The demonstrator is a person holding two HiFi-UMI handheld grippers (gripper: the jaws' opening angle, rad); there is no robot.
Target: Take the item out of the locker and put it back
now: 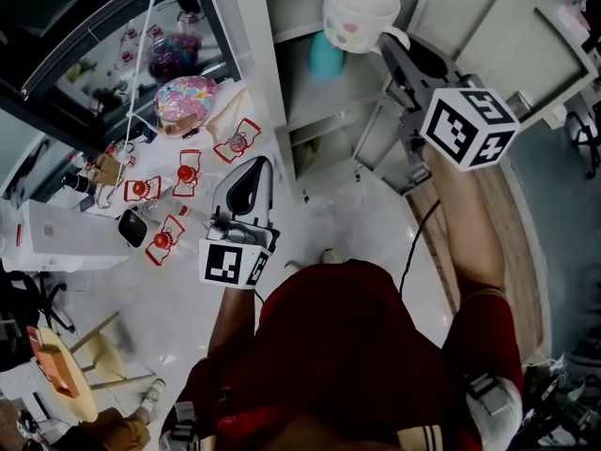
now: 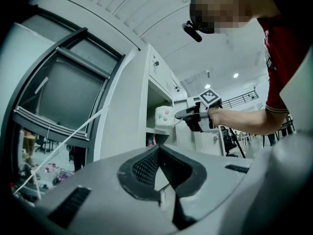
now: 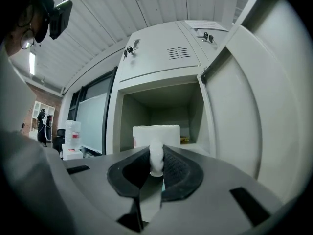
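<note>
**Mug held by its handle at the locker mouth: carry it level**

At the lower left of the head view, the left gripper (image 1: 254,165) hangs idle. Its jaws are together with nothing between them, and it is well apart from the locker (image 1: 255,54). It seems to have no part in this step and is best left there, clear of the path.

At top centre, the white mug (image 1: 360,12) with coloured spots sits in front of the locker's open compartment. A blue thing (image 1: 326,56) shows inside the locker just below it in the frame. The right gripper (image 1: 392,43) is clamped on the mug's handle (image 3: 156,156). The right gripper view shows both pads pressing the handle, with the mug body upright beyond them in the middle of the opening. Whether its base touches the shelf cannot be told.

One moment does not show whether the mug is coming out or going back in. The same care likely serves either way:

- A grip on a thin handle lets the mug swing or twist, so the clamp should stay firm and the wrist level.
- The move should run straight along the line of the jaws, not sideways.
- To set the mug down, lower it until the base is flat on the shelf before the jaws part.

At the right of the frame the open door (image 3: 234,111) stands close beside the gripper. Staying centred in the opening should avoid knocking the door or the compartment wall.
</note>
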